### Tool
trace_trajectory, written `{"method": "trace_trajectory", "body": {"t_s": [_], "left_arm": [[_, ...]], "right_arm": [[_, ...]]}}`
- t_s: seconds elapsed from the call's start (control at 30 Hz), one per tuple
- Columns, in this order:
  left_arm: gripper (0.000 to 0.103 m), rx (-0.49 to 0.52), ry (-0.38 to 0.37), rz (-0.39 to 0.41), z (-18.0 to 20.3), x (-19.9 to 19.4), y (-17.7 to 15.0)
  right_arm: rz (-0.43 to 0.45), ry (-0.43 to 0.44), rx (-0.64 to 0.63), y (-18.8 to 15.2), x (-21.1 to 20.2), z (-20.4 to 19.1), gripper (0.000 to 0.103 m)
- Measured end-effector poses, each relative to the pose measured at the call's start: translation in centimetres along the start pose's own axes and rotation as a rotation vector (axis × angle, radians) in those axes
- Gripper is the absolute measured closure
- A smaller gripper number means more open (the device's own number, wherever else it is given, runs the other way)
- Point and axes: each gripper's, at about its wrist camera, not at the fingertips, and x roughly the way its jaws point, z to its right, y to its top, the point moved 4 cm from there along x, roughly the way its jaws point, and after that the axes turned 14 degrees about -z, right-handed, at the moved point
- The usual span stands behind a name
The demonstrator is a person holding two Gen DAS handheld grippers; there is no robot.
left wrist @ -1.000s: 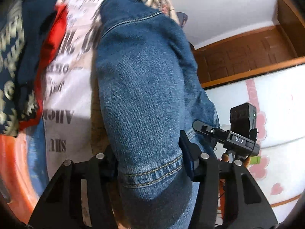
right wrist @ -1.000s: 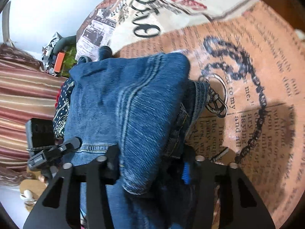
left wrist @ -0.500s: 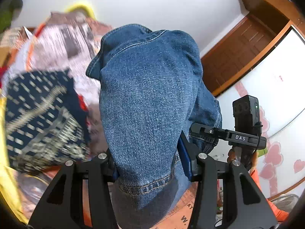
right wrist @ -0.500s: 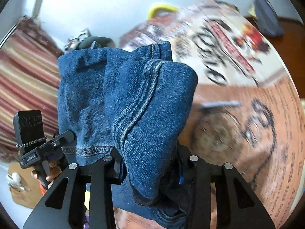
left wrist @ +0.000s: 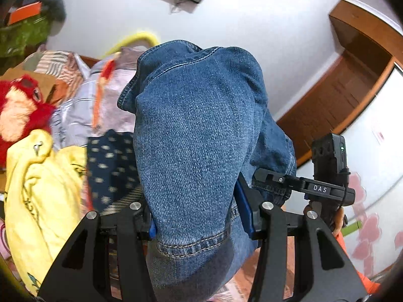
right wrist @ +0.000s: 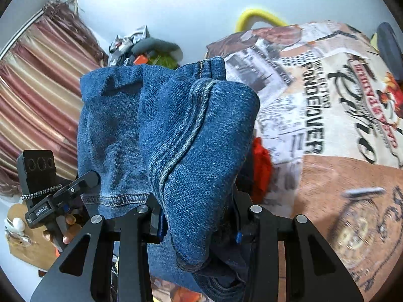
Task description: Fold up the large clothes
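Note:
A pair of blue denim jeans (left wrist: 199, 136) is folded into a thick bundle and held up in the air between both grippers. My left gripper (left wrist: 199, 216) is shut on one end of the bundle, near a stitched hem. My right gripper (right wrist: 196, 221) is shut on the other end (right wrist: 194, 151), where a double seam runs over the fold. Each view shows the other gripper beside the denim: the right one (left wrist: 325, 188) in the left wrist view, the left one (right wrist: 50, 201) in the right wrist view, with a hand around its handle. The pads are mostly buried in cloth.
Below lies a bed with a printed cover (right wrist: 327, 100). On it sit a yellow garment (left wrist: 37, 201), a navy patterned cloth (left wrist: 110, 168) and a red plush toy (left wrist: 20, 108). A striped curtain (right wrist: 37, 100), a white wall and a brown wooden door frame (left wrist: 352, 75) surround it.
Both grippers have lifted the jeans bundle off the bed and tilted upward. The wall and the far end of the bed now show where the cover filled the view.

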Motion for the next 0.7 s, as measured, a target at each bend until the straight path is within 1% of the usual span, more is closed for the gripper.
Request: {"method": "trace_trajectory", "body": {"t_s": [0.1,0.13,0.17,0.23,0.33,0.43,0.5,0.57,0.6,0.67,0.7], "left_arm": [[0.053,-0.042,0.02,-0.001,-3.7,1.2,0.3],[0.054,-0.063,0.03,-0.007,-5.1,2.0,0.3],[0.054,-0.074,0.043,-0.013,-6.1,2.6,0.4],[0.053,-0.099,0.083,-0.028,-8.5,4.4,0.5],[0.053,-0.115,0.145,-0.056,-10.9,6.6,0.7],[0.043,-0.123,0.175,-0.054,-12.4,7.8,0.9],[0.035,-0.13,0.183,-0.065,-12.9,8.0,1.0],[0.033,-0.135,0.201,-0.07,-13.2,8.0,0.9],[0.033,-0.125,0.225,-0.069,-12.8,7.7,0.8],[0.033,-0.094,0.286,-0.061,-11.7,6.9,0.4],[0.033,-0.067,0.332,-0.047,-10.8,6.3,0.1]], "right_arm": [[0.014,-0.039,-0.009,0.7,2.9,-0.2,0.068],[0.005,-0.053,0.002,1.0,4.5,0.3,0.068],[-0.001,-0.065,0.011,1.1,5.2,0.2,0.068],[-0.027,-0.099,0.038,1.6,7.8,1.3,0.068],[-0.053,-0.12,0.092,2.2,9.9,2.9,0.067],[-0.055,-0.122,0.116,2.4,10.4,3.4,0.064],[-0.052,-0.155,0.114,2.3,10.1,3.6,0.058],[-0.049,-0.183,0.093,1.9,9.5,3.1,0.057],[-0.048,-0.195,0.081,1.6,9.3,2.8,0.057],[-0.037,-0.248,0.033,0.8,8.0,1.8,0.057],[-0.027,-0.275,0.011,0.4,7.5,1.3,0.057]]}}
